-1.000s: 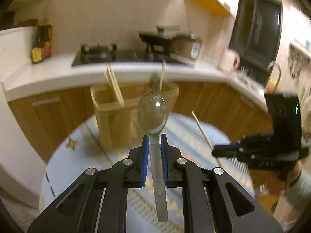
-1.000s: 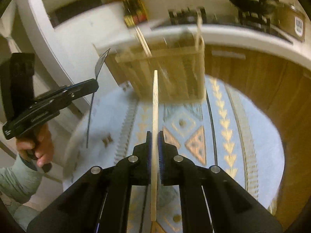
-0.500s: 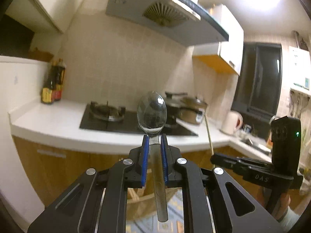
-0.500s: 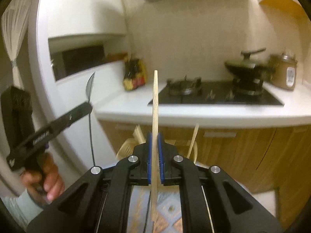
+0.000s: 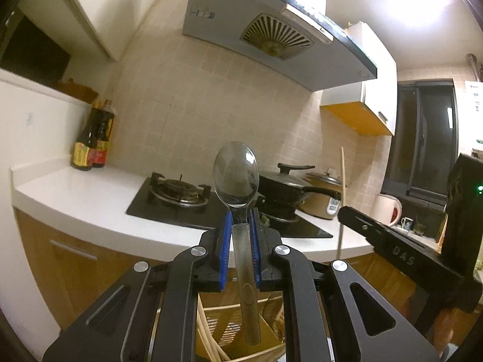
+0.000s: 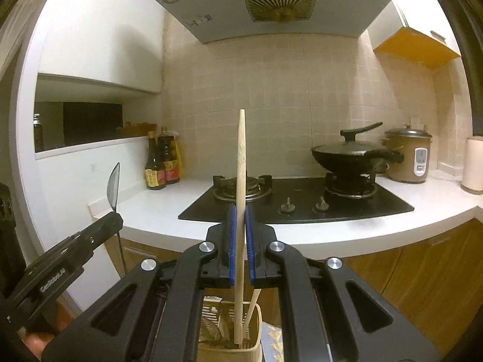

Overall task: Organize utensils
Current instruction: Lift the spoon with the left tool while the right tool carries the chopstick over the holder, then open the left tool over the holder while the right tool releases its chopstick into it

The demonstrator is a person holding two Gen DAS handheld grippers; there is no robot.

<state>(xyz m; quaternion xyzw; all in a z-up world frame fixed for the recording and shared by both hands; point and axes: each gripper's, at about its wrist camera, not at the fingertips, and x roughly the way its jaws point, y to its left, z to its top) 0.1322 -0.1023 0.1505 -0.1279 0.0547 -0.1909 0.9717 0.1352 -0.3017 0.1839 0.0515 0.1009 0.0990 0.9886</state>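
Note:
My left gripper (image 5: 240, 221) is shut on a metal spoon (image 5: 236, 175), held upright, bowl up, its handle hanging over the beige slotted utensil holder (image 5: 220, 325) below. My right gripper (image 6: 238, 215) is shut on a wooden chopstick (image 6: 241, 157), held upright, its lower end reaching down into the utensil holder (image 6: 225, 328), where other chopsticks (image 6: 252, 310) stand. The right gripper (image 5: 392, 250) shows at the right of the left wrist view, the left gripper (image 6: 60, 268) with the spoon (image 6: 114, 188) at the left of the right wrist view.
A white counter (image 6: 157, 211) holds a black gas hob (image 6: 295, 202), a lidded wok (image 6: 347, 155), a rice cooker (image 6: 409, 158) and sauce bottles (image 6: 163, 160). A range hood (image 6: 271, 3) hangs above. Wooden cabinets (image 6: 422, 271) lie below.
Both grippers have tilted up from looking down at the holder and patterned mat to pointing at the kitchen wall. The spoon and chopstick now stand upright over the holder.

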